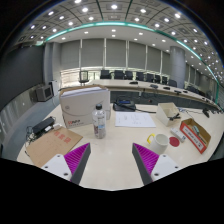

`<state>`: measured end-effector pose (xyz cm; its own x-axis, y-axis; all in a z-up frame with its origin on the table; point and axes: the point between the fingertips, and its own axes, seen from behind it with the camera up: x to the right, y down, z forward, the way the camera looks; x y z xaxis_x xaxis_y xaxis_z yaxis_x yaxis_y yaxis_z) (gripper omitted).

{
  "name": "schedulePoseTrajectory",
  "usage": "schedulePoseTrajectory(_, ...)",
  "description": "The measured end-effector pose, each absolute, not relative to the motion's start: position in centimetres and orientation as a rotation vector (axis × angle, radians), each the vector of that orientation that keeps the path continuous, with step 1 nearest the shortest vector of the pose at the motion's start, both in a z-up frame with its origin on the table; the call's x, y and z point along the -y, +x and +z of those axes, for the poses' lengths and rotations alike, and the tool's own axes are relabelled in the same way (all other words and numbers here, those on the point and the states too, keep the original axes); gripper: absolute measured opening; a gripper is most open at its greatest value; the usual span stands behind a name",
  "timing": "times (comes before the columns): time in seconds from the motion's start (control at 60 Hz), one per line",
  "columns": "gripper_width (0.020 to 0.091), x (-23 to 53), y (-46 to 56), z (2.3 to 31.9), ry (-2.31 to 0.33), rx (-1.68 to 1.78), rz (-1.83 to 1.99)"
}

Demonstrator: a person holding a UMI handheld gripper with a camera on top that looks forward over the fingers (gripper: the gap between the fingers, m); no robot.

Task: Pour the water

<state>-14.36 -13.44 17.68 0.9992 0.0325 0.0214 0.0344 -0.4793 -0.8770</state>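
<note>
A clear plastic water bottle [99, 122] with a white cap and a red label stands upright on the pale table [115, 150], beyond the fingers and a little left of the line between them. A white mug [160, 143] stands further right, just beyond the right finger. My gripper [112, 160] is open, its purple pads [77, 158] spread wide with only bare table between them. It hangs back from both the bottle and the mug.
A white box [82, 104] stands behind the bottle, and a flat brown cardboard sheet [52, 146] lies left of it. White papers [135, 119] lie mid-table. An open cardboard box [196, 134] and a small red thing [175, 141] sit at the right. Desks and chairs fill the room behind.
</note>
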Motion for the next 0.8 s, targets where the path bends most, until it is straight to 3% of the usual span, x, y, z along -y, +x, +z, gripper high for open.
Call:
schedulePoseTrajectory(0.25, 0.0860, -0.1, -21.8, 13.2, -1.976, 0.042, 0.005)
schedulePoseTrajectory(0.55, 0.0853, -11.4, -20.8, 6.2, -1.951, -0.074, -0.037)
schedulePoseTrajectory(0.633, 0.0750, -13.1, -20.6, 5.0, -1.946, -0.058, -0.046)
schedulePoseTrajectory(0.7, 0.0559, -13.8, -20.7, 4.8, -1.931, -0.049, -0.055)
schedulePoseTrajectory(0.8, 0.0509, -13.8, -20.8, 4.9, -1.925, -0.045, -0.051)
